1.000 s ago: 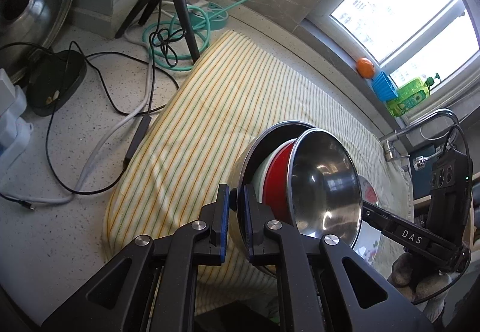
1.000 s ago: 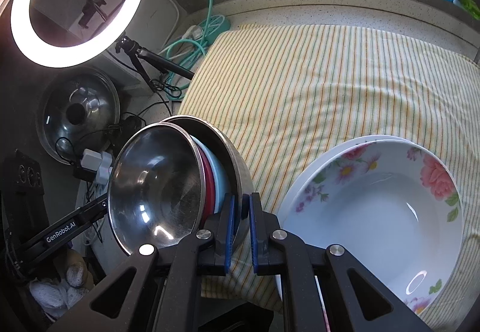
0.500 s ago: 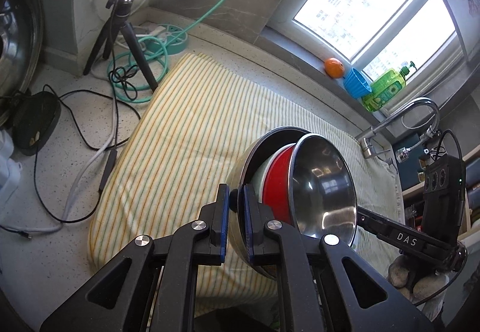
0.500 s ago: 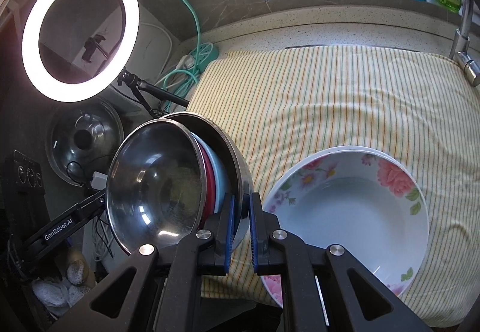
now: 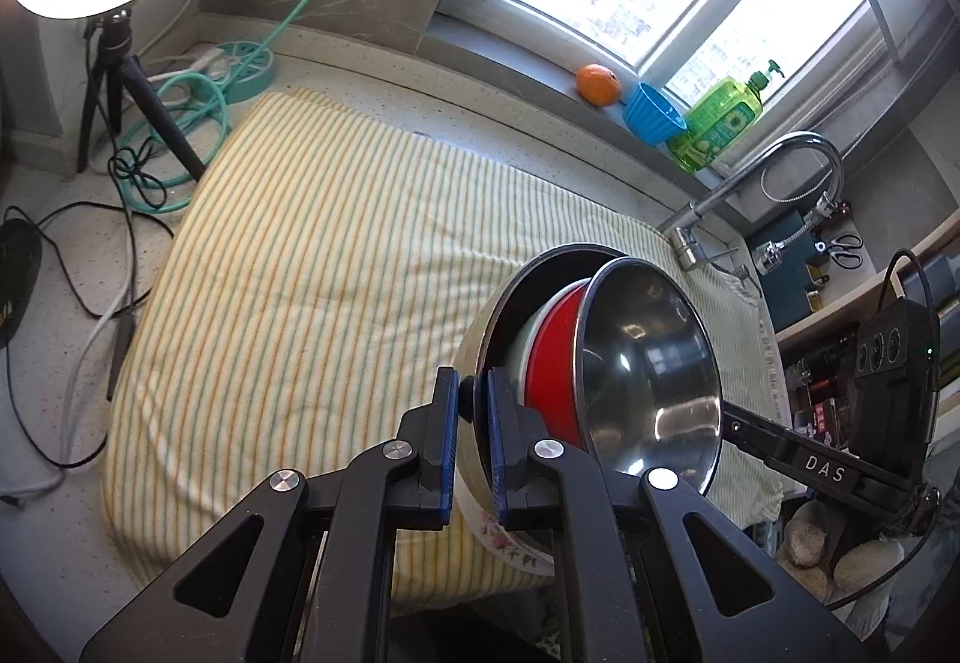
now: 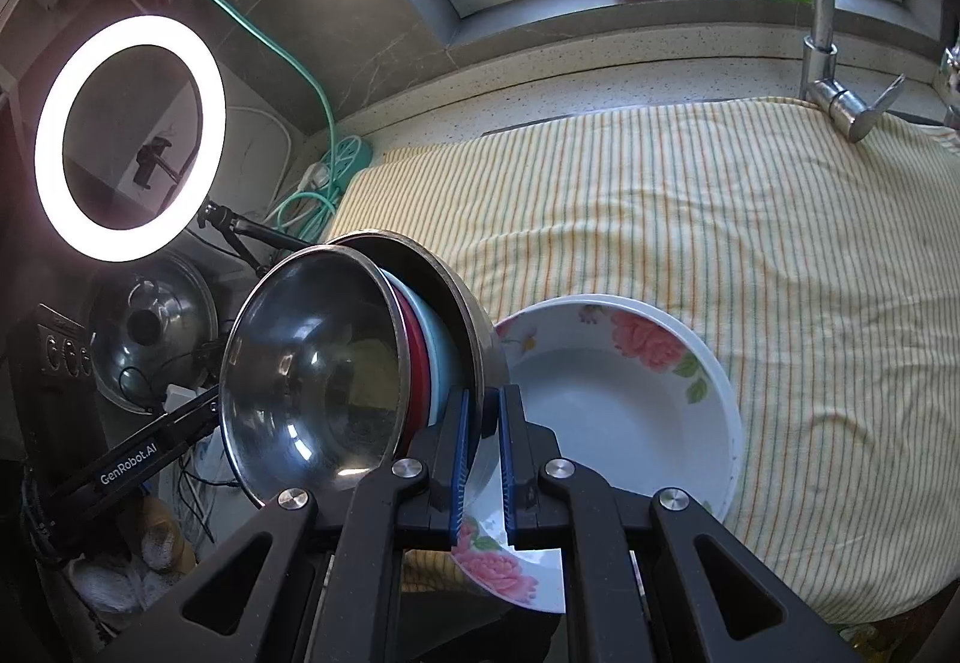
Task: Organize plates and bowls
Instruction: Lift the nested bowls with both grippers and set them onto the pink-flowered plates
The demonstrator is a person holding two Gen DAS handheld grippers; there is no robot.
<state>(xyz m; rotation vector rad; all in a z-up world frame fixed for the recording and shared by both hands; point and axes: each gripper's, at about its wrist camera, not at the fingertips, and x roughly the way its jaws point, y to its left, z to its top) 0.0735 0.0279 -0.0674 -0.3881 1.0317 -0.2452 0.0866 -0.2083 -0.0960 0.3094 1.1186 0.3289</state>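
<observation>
Clamping opposite rim edges, left gripper point(image 5: 473, 438) and right gripper point(image 6: 482, 459) hold the nested bowl stack point(image 6: 360, 363) tilted above the striped cloth point(image 6: 690, 219): polished steel outside, red and pale blue within. Glossy floral bowl point(image 6: 630, 411) lies beneath.

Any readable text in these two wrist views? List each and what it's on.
"DAS" on the right gripper arm, seen in the left wrist view.
"GenRobot.AI" on the left gripper arm, seen in the right wrist view.
Green soap bottle label: print too small to read.
No other text legible.
</observation>
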